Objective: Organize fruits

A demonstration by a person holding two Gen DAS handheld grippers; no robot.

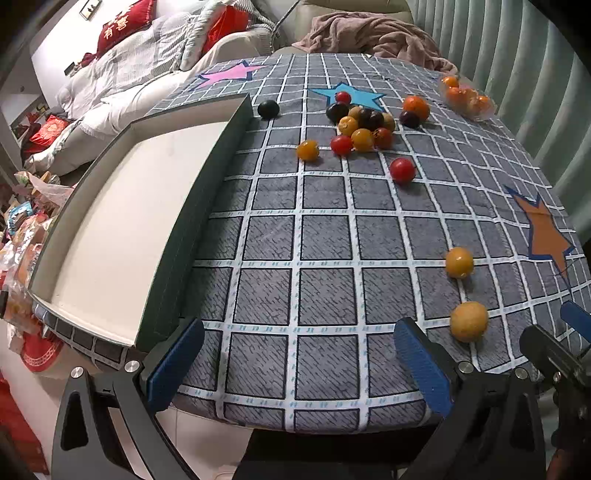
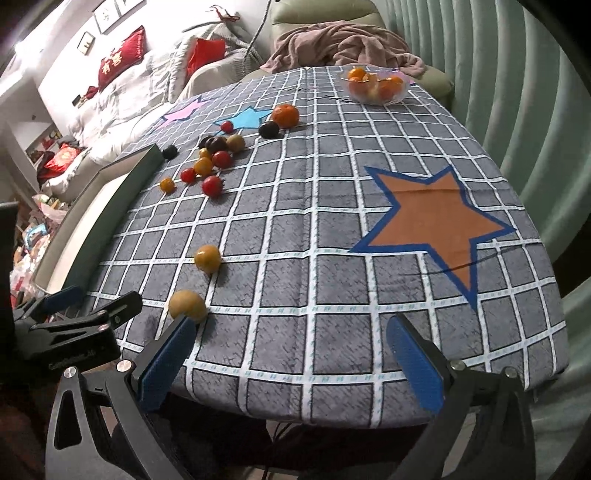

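Fruits [image 1: 360,125] lying loose mid-frame; both grippers' fingers [image 2: 168,356] spread, empty. Round tomatoes risking rolling off surface [image 1: 325,240] if nudged.

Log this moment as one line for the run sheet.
left claw open, empty | right claw open, empty | tray holds nothing | fruits loose on cloth | oranges in bowl

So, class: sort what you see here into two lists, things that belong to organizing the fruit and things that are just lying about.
Belongs to the job:
- loose fruits
- two yellow fruits near the tongs
- tray
- clear bowl of oranges

Just lying about:
- pink blanket
- red cushions
- star tablecloth
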